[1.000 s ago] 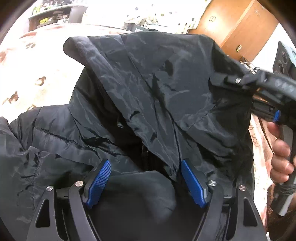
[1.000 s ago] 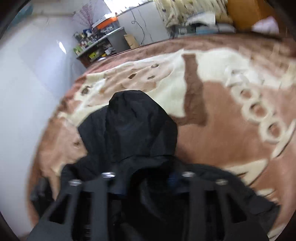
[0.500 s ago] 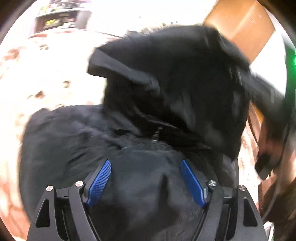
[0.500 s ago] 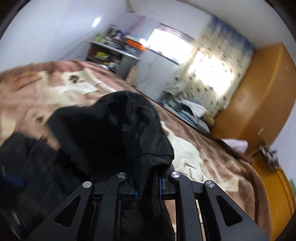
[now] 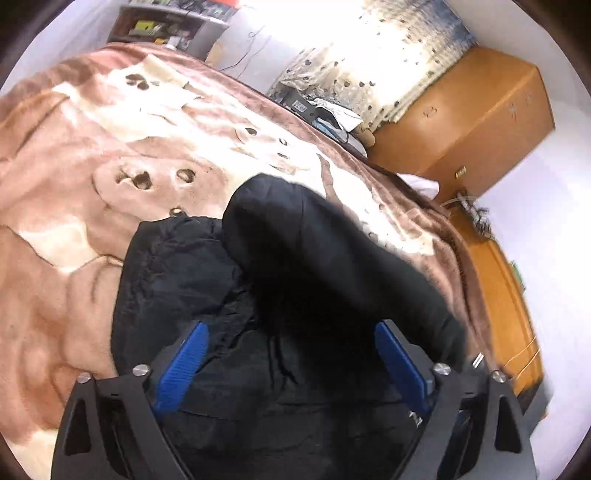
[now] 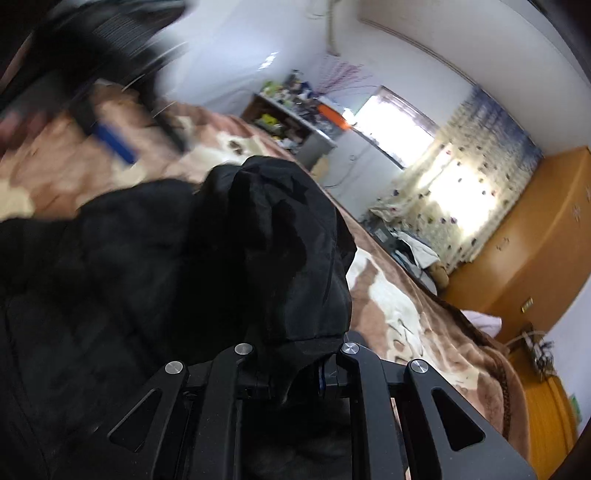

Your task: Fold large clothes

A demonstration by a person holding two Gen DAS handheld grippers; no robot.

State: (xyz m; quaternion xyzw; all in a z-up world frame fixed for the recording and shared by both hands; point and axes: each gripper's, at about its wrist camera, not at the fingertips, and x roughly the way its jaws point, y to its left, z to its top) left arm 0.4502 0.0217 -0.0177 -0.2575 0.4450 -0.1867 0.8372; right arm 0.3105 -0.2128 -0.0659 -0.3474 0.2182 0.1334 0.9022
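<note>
A black hooded jacket (image 5: 173,280) lies on the bed. Its hood (image 5: 317,254) is lifted and hangs over the jacket's body. My right gripper (image 6: 295,369) is shut on the hood's edge (image 6: 295,347), and the hood (image 6: 280,229) bulges up in front of its fingers. My left gripper (image 5: 290,328) hovers above the jacket's body with its jaws opening wide. Its blue pads (image 5: 184,358) touch no fabric. In the right wrist view the left gripper (image 6: 110,142) is a blurred shape at the upper left.
A brown and cream blanket (image 5: 74,184) covers the bed. An orange wooden wardrobe (image 5: 472,118) stands at the right, beside a bright curtained window (image 6: 454,184). A cluttered shelf (image 5: 166,26) stands beyond the bed's far end, and loose items (image 5: 325,114) lie past its far edge.
The left gripper has drawn back and up from the jacket, and its jaws have spread wider. The right gripper rolled and swung sideways with the hood still in its jaws.
</note>
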